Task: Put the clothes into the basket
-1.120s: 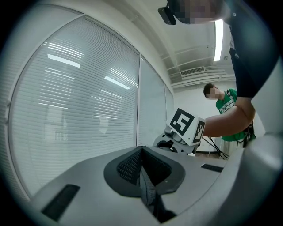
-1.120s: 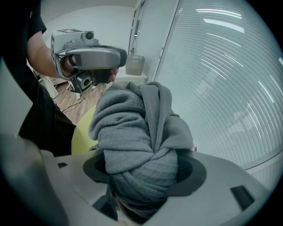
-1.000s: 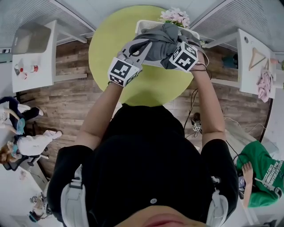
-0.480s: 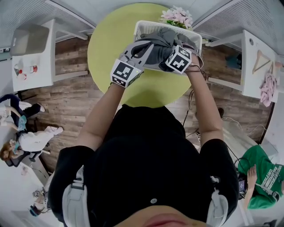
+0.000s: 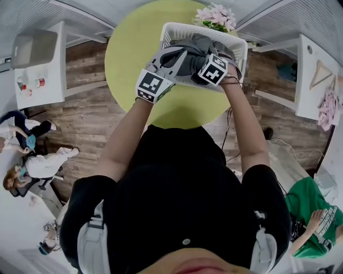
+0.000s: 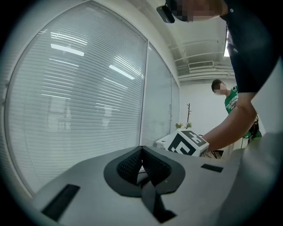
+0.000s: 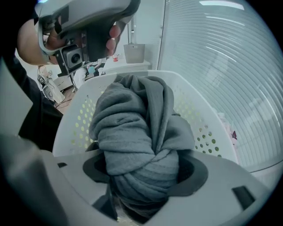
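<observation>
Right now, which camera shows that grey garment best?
The right gripper view: the grey garment fills the frame, bunched between the jaws over the basket. The head view shows it small and partly hidden. The left gripper view shows none of it.

I am counting two tools: left tool and right tool. I am logging one white basket, one grey garment bundle, one round green desk, one flower bunch and two white side desks.

head view steeply down, right gripper view close, sharing basket
</observation>
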A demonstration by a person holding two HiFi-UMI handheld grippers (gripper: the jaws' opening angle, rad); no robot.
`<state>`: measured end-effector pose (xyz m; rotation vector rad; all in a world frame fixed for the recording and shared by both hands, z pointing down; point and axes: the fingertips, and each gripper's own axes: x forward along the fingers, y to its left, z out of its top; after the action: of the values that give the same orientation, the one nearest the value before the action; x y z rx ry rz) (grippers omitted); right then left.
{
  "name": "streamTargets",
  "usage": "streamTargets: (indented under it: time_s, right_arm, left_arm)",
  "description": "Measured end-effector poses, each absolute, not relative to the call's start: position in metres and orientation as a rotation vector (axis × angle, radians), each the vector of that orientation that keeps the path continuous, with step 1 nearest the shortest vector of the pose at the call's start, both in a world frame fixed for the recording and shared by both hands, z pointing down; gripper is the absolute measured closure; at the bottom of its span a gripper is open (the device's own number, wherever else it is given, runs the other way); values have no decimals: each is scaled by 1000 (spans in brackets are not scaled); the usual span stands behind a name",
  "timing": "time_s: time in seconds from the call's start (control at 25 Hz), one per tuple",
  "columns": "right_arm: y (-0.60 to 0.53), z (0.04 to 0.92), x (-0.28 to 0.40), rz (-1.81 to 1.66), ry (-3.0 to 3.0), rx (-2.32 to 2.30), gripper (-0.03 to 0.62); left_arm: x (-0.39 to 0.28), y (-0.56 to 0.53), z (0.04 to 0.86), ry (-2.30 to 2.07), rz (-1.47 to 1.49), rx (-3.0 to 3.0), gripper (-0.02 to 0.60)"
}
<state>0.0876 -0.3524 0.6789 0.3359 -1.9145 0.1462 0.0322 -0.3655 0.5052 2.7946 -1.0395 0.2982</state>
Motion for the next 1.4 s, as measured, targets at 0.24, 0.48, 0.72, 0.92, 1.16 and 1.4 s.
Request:
streamTargets:
  time_s: [0.24, 0.48, 0.72, 0.92, 1.16, 1.4]
  right_arm:
    - [-348, 709, 83, 189, -1921, 304, 258]
    - [-351, 736, 84, 202, -1906, 309, 252]
    - [-352, 755, 85, 221, -1884, 317, 233]
    - [-351, 752, 85, 247, -1870, 322, 209]
    - [-356, 708, 88, 228, -1931, 375, 198]
    - [-341, 666, 90, 196, -2021, 411, 200]
  left_arm:
    - [32, -364, 516, -1064, 339, 2776, 572]
    - [29, -360, 515, -1086, 340, 2765, 572]
    - [24, -352, 516, -1116, 350, 2754, 572]
    - [19, -344, 511, -1147, 350, 2749, 572]
    - [20, -331, 495, -1171, 335, 2765, 572]
    - [12, -305, 485, -1204, 358, 2780, 572]
